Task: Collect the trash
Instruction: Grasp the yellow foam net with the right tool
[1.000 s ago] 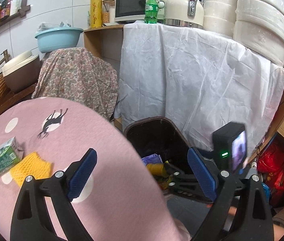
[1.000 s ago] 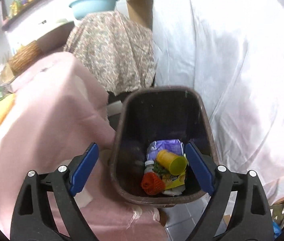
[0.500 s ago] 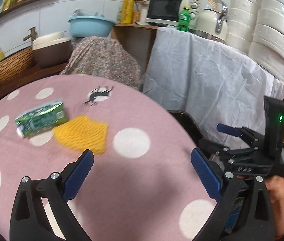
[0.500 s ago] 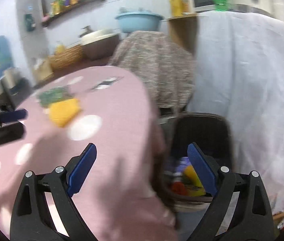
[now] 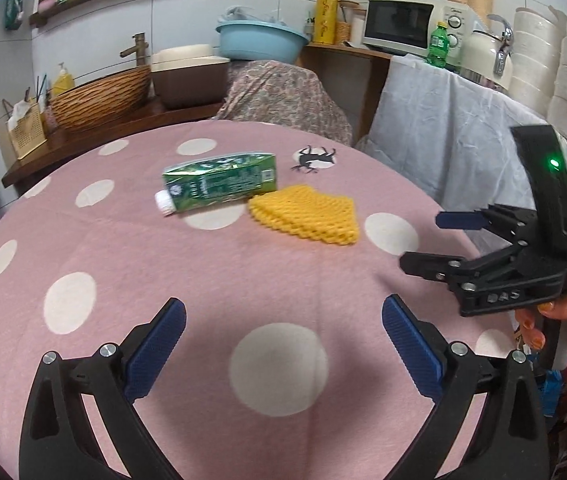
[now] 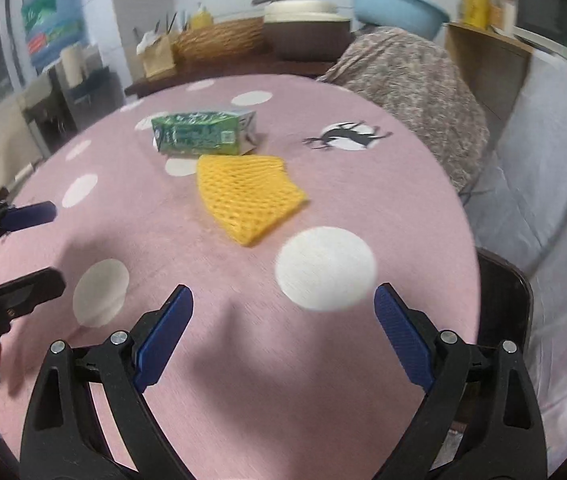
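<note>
A green drink carton [image 5: 219, 184] lies on its side on the pink dotted tablecloth [image 5: 243, 280], with a yellow foam net [image 5: 307, 220] just to its right. Both also show in the right wrist view, the carton [image 6: 203, 134] behind the net [image 6: 247, 196]. My left gripper [image 5: 283, 344] is open and empty, above the table short of both items. My right gripper [image 6: 283, 332] is open and empty, nearer the net; it also shows at the right of the left wrist view [image 5: 443, 240]. The dark trash bin [image 6: 499, 312] stands off the table's right edge.
Beyond the table are a counter with a woven basket [image 5: 99, 96], a blue basin [image 5: 259, 40], a microwave [image 5: 403, 20], a green bottle [image 5: 439, 44] and a kettle [image 5: 487, 52]. A white sheet [image 5: 443, 128] drapes furniture on the right. A patterned cloth [image 6: 411, 88] covers something behind the table.
Both grippers have swung left, away from the trash bin and up over the table. The carton and net now lie ahead of both, and both grippers stay open and empty.
</note>
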